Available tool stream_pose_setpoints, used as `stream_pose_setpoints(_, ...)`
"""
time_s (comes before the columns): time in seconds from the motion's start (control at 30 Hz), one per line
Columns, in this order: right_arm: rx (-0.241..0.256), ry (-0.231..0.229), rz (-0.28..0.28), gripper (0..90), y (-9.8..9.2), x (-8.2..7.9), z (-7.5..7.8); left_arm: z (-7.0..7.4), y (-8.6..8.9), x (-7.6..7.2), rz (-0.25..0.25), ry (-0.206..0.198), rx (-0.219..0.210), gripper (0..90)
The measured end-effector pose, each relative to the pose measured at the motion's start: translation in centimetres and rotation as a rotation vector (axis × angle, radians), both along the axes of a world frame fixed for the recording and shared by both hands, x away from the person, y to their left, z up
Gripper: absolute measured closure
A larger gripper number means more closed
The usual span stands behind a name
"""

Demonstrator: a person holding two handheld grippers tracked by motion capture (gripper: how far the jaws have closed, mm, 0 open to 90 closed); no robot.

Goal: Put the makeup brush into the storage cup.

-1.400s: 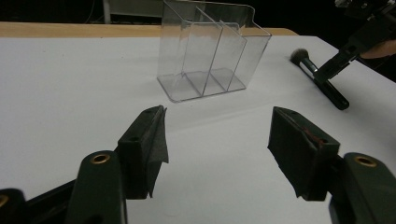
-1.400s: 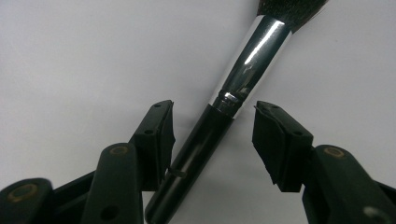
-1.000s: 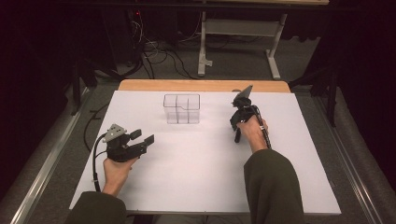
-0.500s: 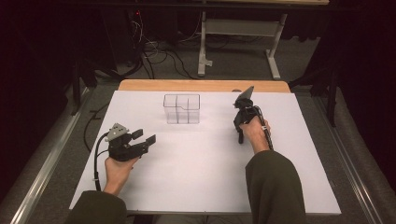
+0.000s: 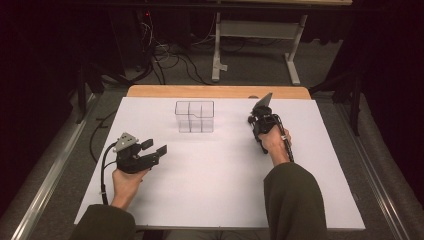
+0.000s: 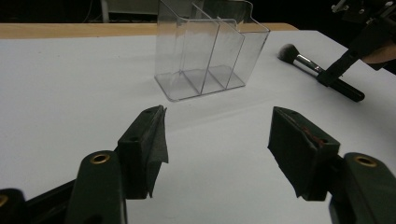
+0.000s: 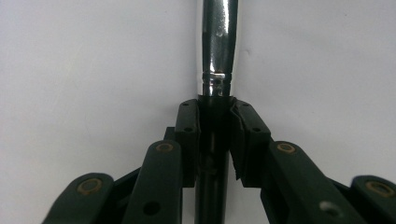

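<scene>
Right gripper point(image 7: 215, 135) fingers clamped across the makeup brush point(image 6: 317, 72) handle lying flat on the counter point(image 5: 220, 190), bristles pointing far-left toward the clear organizer point(image 5: 194, 116); left gripper point(image 6: 217, 144) fingers apart, idle.

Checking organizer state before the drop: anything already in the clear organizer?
No: in the left gripper view all compartments of the clear organizer are bare, and the makeup brush lies on the table beside it.

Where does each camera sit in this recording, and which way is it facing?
High view: above the person's side, looking forward and down on the white table; both forearms, left gripper and right gripper show.
Left gripper view: rides the left gripper, jaws open, facing the clear plastic three-compartment organizer.
Right gripper view: rides the right gripper, jaws shut on the black-handled makeup brush with silver ferrule, looking down at the table.
Shared: both gripper views show that brush; high and left views show the organizer.
</scene>
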State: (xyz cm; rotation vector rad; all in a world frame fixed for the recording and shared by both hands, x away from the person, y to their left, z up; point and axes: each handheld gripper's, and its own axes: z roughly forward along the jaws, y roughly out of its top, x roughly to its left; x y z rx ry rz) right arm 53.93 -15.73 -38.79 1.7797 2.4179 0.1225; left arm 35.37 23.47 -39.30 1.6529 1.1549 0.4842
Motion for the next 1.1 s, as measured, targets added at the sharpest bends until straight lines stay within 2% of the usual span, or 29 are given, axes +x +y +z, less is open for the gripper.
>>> stream_pose_setpoints(0.23, 0.035, -0.057, 0.017, 76.8, -0.8, -0.8, 0.1, 0.3, -0.2, -0.3, 0.000, -0.028, 0.024, 36.8)
stream_pose_setpoints(0.27, 0.066, -0.081, 0.013, 76.9, -1.5, -0.9, 0.9, 0.3, -0.3, -0.3, -0.005, -0.033, 0.026, 36.8)
stream_pose_setpoints(0.37, 0.090, -0.097, 0.011, 76.9, -2.0, -1.1, 1.5, 0.1, -0.6, -0.2, -0.013, -0.012, 0.039, 36.8)
stream_pose_setpoints(0.53, 0.133, -0.120, 0.031, 76.8, -2.4, -1.6, 1.7, 0.3, -0.7, -0.5, -0.017, -0.035, 0.050, 36.7)
stream_pose_setpoints(0.67, 0.162, -0.129, 0.057, 76.8, -2.3, -2.3, 1.6, 0.1, -0.8, -0.3, -0.017, -0.019, 0.052, 36.7)
stream_pose_setpoints(0.83, 0.203, -0.170, 0.091, 76.8, -2.3, -3.4, 2.4, 0.2, -1.2, -0.8, -0.030, -0.047, 0.081, 37.0)
stream_pose_setpoints(1.1, 0.236, -0.211, 0.144, 76.8, -2.5, -5.0, 3.2, 0.2, -0.8, -0.7, -0.016, -0.038, 0.063, 37.0)
